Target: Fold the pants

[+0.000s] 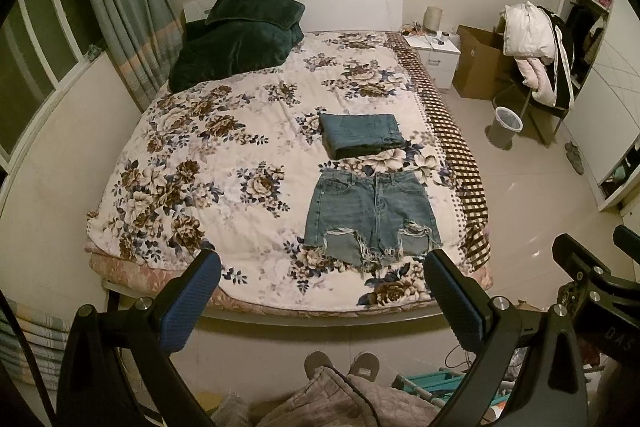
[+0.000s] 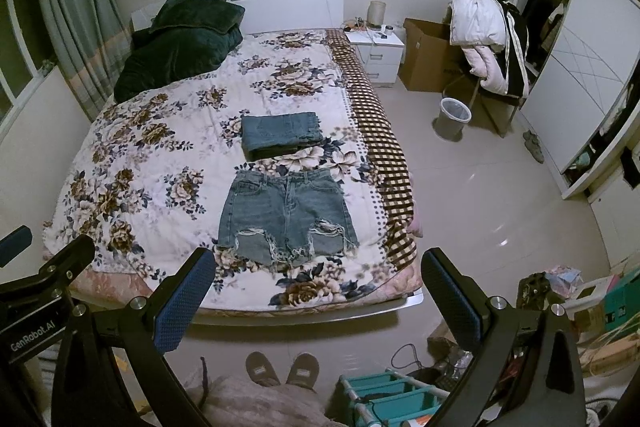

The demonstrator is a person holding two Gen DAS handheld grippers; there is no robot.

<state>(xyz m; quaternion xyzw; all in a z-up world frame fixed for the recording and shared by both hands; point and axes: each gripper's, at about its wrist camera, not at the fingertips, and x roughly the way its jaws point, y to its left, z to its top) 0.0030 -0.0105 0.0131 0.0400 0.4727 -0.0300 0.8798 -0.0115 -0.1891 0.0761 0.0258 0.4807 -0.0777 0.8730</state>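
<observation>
A pair of ripped denim shorts [image 1: 370, 217] lies flat and unfolded on the floral bedspread [image 1: 208, 163], waistband away from me, near the bed's foot; it also shows in the right wrist view [image 2: 288, 213]. A folded pair of jeans [image 1: 362, 135] [image 2: 282, 135] lies just beyond it. My left gripper [image 1: 322, 263] is open and empty, held in the air short of the bed's foot. My right gripper [image 2: 318, 263] is open and empty, also held back from the bed. Each gripper shows at the edge of the other's view.
A dark green blanket [image 1: 236, 39] is heaped at the headboard. Right of the bed stand a white nightstand [image 1: 434, 57], a cardboard box [image 1: 478, 67], a waste bin [image 1: 506, 125] and a chair with clothes [image 1: 536, 43]. My slippered feet [image 2: 282, 369] and a teal rack [image 2: 394, 393] are below.
</observation>
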